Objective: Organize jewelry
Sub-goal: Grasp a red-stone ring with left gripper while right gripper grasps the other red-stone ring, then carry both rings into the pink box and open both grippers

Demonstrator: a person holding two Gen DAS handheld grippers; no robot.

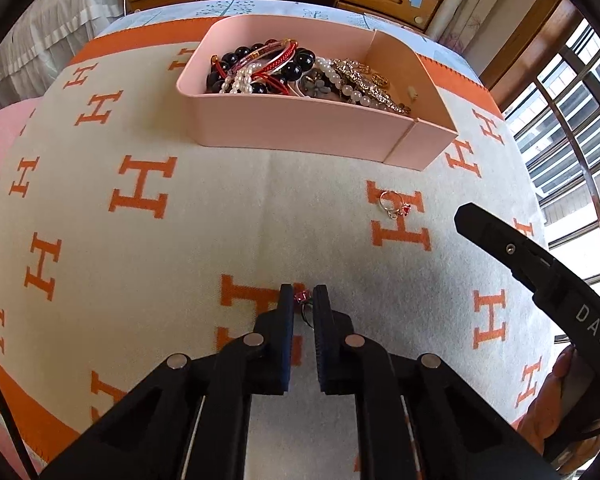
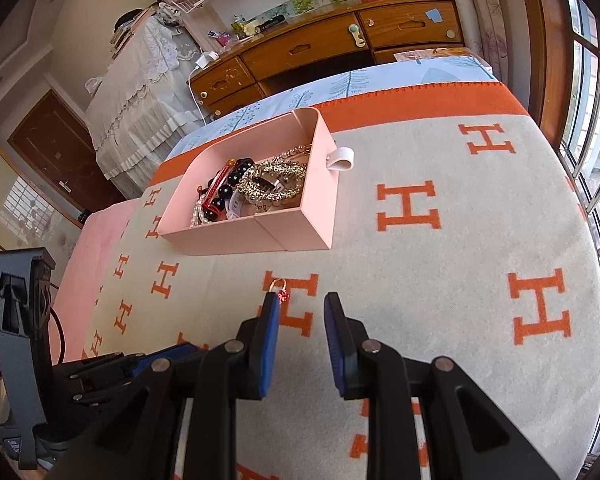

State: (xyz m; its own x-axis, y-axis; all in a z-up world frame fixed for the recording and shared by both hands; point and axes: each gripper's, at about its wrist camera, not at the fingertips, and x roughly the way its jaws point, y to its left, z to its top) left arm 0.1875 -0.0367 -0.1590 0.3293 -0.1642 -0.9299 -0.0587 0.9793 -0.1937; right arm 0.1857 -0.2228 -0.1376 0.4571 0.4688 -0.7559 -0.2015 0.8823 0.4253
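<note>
Left claw (image 1: pixel 303 300) is closed on a small pink-stoned ring (image 1: pixel 302 303); the pink box (image 1: pixel 300 128) lies at its 12 o'clock; right claw (image 2: pixel 302 312) stands open, empty; a second ring (image 2: pixel 279 290) on the blanket (image 2: pixel 440 280) sits at its 11 o'clock, just beside the tips.

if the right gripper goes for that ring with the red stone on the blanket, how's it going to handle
The ring is a thin metal band lying flat, so it is probably stiff and very light. Fuzzy blanket beneath likely keeps it from rolling or sliding, but gives the right gripper fingers little edge to catch. Smooth metal may slip from the pads.
</note>
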